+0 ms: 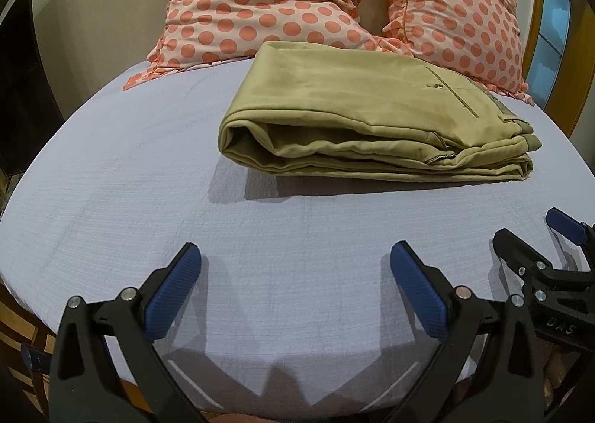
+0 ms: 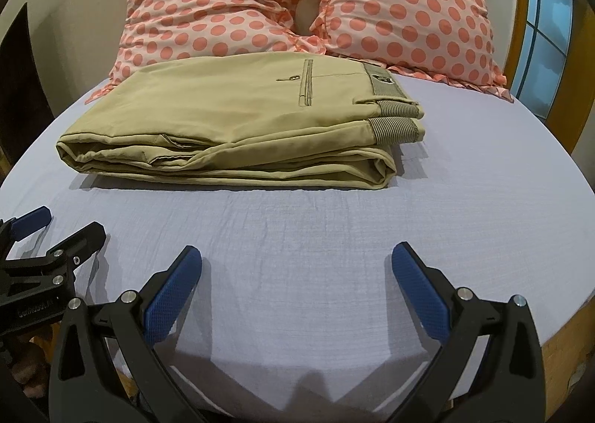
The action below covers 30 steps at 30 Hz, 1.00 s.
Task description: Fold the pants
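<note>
Khaki pants [image 1: 357, 114] lie folded in a flat stack on the pale lilac bed sheet [image 1: 148, 181], back pocket and waistband on top. They also show in the right wrist view [image 2: 238, 125]. My left gripper [image 1: 295, 259] is open and empty, low over the sheet, well short of the pants. My right gripper [image 2: 297, 259] is open and empty too, in front of the stack. The right gripper shows at the right edge of the left wrist view [image 1: 528, 237]; the left gripper shows at the left edge of the right wrist view [image 2: 70, 226].
Two pink polka-dot pillows [image 2: 238, 10] [image 2: 416, 10] lean against the wall behind the pants. A window with a yellow frame [image 2: 546, 25] is at the far right. The wooden bed edge [image 2: 565, 345] shows at the lower right.
</note>
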{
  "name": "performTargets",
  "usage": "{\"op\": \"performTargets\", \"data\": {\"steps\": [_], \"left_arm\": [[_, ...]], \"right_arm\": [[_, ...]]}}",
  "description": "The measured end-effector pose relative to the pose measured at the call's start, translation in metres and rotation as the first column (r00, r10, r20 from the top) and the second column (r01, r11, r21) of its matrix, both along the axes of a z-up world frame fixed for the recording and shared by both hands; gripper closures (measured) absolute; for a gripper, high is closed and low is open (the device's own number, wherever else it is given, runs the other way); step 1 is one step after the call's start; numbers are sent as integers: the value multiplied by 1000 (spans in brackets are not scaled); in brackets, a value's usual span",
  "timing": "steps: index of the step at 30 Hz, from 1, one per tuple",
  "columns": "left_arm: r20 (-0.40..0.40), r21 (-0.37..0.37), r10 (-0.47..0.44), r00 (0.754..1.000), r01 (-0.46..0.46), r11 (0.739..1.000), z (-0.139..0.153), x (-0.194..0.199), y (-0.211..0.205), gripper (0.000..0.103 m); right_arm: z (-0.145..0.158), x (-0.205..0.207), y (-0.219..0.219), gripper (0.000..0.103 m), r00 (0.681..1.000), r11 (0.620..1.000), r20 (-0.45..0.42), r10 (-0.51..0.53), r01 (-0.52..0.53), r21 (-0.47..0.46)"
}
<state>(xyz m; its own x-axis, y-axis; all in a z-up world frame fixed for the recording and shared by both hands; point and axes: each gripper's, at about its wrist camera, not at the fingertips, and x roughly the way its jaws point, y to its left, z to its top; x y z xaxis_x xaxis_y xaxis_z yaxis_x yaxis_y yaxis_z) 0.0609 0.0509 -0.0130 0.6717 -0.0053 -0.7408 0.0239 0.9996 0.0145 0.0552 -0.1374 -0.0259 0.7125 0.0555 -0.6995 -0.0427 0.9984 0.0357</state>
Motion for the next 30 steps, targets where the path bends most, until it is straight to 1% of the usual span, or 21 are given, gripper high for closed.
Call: {"op": "performTargets", "data": {"steps": [30], "left_arm": [[-2, 2, -4, 1000, 4, 1000, -1, 0, -2, 2]], "right_arm": [[0, 1, 0, 1, 1000, 1000, 1, -2, 2, 0]]}}
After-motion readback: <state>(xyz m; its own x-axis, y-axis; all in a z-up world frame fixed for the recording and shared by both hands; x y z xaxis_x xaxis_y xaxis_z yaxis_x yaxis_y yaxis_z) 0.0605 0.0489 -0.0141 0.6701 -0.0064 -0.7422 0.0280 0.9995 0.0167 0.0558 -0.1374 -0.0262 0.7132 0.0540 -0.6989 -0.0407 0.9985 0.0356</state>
